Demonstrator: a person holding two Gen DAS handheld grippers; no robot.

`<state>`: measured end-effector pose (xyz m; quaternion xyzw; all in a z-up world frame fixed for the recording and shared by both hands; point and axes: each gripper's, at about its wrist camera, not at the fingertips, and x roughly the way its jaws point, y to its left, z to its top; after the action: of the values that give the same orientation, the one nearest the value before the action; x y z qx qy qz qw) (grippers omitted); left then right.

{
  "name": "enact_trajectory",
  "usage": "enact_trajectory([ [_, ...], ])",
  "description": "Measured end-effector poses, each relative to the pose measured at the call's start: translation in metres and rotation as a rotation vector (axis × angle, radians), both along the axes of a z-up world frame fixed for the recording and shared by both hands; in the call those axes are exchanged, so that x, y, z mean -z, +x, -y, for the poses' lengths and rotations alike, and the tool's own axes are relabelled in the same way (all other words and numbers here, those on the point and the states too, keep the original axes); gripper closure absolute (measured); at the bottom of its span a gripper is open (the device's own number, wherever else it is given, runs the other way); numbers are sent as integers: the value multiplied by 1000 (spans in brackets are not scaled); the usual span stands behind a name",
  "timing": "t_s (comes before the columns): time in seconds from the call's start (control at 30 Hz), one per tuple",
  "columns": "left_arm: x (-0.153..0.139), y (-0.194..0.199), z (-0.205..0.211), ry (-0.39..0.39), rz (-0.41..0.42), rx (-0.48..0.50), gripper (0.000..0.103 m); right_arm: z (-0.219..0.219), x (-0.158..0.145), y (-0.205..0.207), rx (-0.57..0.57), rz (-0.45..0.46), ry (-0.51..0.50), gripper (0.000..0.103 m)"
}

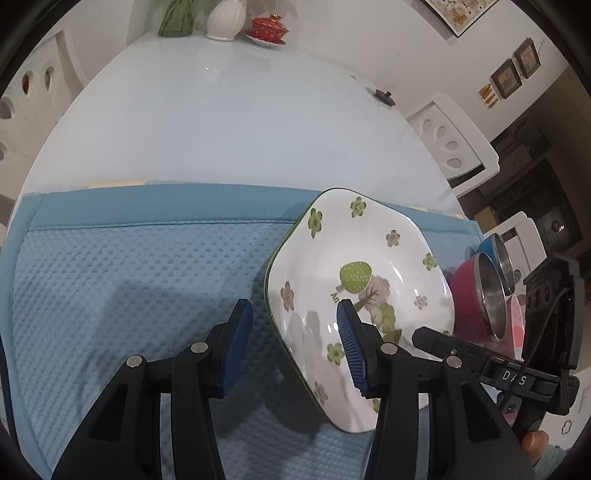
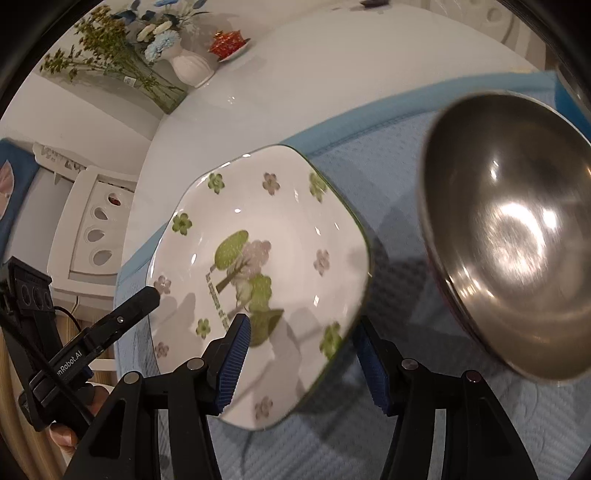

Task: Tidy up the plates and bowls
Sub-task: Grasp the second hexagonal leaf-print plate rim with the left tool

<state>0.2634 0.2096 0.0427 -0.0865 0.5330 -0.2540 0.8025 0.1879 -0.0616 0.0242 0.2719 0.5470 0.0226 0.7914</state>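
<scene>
A white square plate (image 1: 347, 280) with green and pink flowers is tilted above the blue mat (image 1: 110, 280). My left gripper (image 1: 291, 343) is open, its fingers straddling the plate's left edge. In the right wrist view the same plate (image 2: 266, 258) has its right edge between the open fingers of my right gripper (image 2: 303, 358). Whether the pads touch the plate is unclear. A steel bowl (image 2: 517, 236) sits close at the right. In the left wrist view a red bowl (image 1: 476, 295) and a blue bowl (image 1: 495, 247) with steel insides stand right of the plate.
The mat lies on a white glass table (image 1: 221, 110). At its far end stand a white vase (image 1: 225, 18), a green vase (image 1: 173, 18) and a red lidded cup on a saucer (image 1: 269, 29). White chairs (image 1: 454, 144) stand around the table.
</scene>
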Motion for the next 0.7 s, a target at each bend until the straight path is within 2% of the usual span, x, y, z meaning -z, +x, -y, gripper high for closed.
enact_trajectory([
  [0.2, 7, 4, 3, -8, -12, -16, 59, -14, -1, 12, -36, 2, -76, 46],
  [0.4, 1, 9, -7, 35, 19, -17, 59, -33, -5, 6, -21, -20, 2, 43],
  [0.57, -2, 13, -19, 58, 24, -15, 59, -55, 1, -3, -103, -33, 24, 43],
  [0.7, 2, 15, -14, 72, 27, 1, 59, -38, 3, -10, -66, -12, -15, 47],
])
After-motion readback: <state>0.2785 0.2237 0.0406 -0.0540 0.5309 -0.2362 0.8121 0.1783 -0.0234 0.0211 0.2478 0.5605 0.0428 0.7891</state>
